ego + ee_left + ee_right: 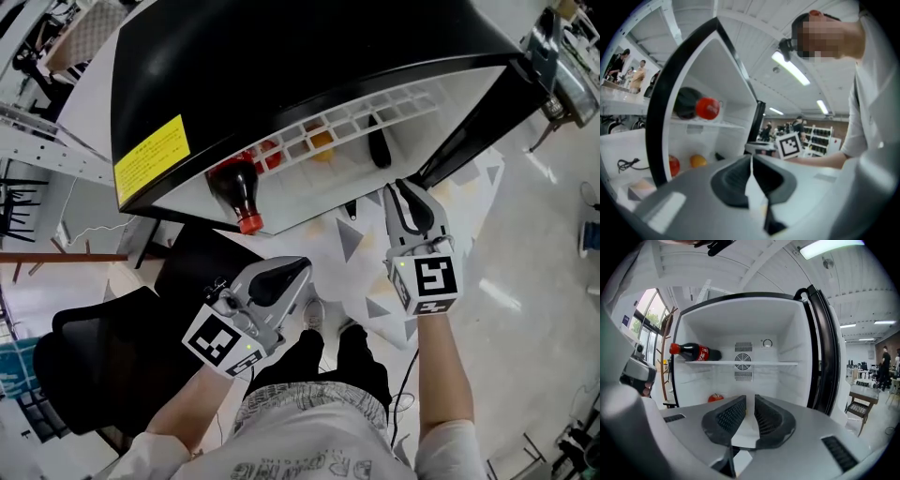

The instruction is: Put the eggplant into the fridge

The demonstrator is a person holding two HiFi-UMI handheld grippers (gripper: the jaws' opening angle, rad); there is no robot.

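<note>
The fridge [281,56] stands open in front of me, black on the outside and white inside. In the head view the dark eggplant [378,146] lies on the white shelf inside it. My right gripper [399,187] hangs just in front of that shelf, apart from the eggplant. Its jaws stand a narrow gap apart with nothing between them [749,405]. Further back and lower, my left gripper [302,266] has its jaws shut on nothing [751,161]. In the right gripper view the jaws hide the eggplant.
A cola bottle [696,352] lies on the upper shelf. A red fruit [672,165] and an orange one [697,161] sit on the lower shelf. The black fridge door [825,348] stands open at the right. A black chair [103,366] is at my left.
</note>
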